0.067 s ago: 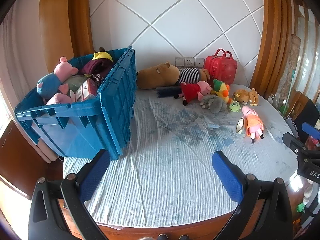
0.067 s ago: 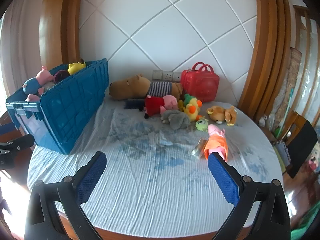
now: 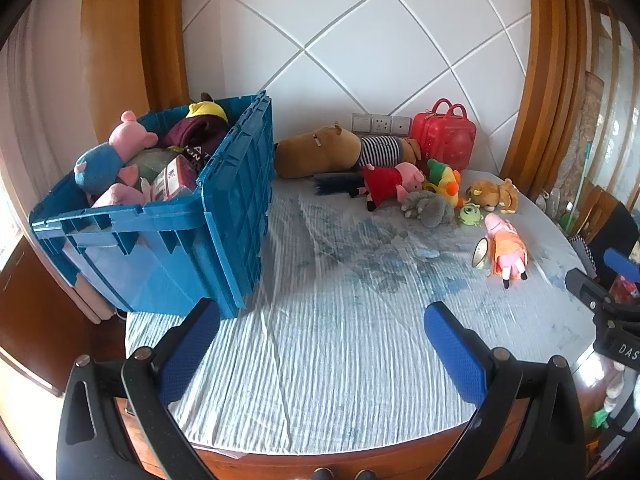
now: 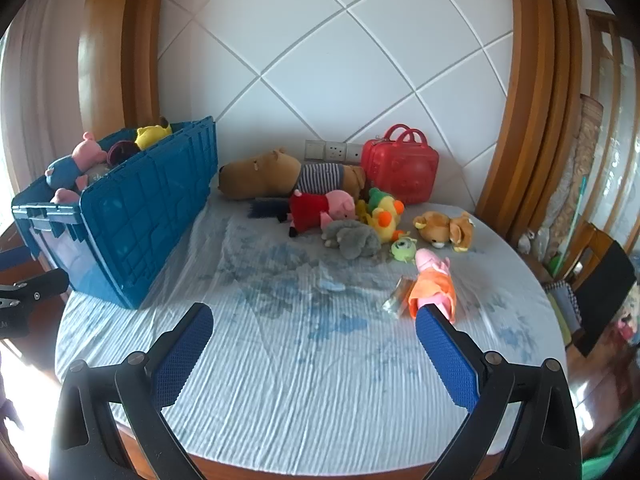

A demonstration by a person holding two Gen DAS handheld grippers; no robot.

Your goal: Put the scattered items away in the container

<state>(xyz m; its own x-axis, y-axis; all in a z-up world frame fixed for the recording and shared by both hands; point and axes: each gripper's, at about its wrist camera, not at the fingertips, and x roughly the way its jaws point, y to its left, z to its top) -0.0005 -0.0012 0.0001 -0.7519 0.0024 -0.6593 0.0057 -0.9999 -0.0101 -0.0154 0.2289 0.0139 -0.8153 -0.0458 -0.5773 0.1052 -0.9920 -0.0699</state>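
Toys [image 4: 348, 216] unmoved, both grippers' fingers [image 4: 448, 356] unchanged

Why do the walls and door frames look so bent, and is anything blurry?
Both views are fisheye: straight wall lines and wooden frames bow outward, corners go black. Left wrist view looks sharp; right wrist view is slightly soft, with sun glare at its lower left by the blue crate.
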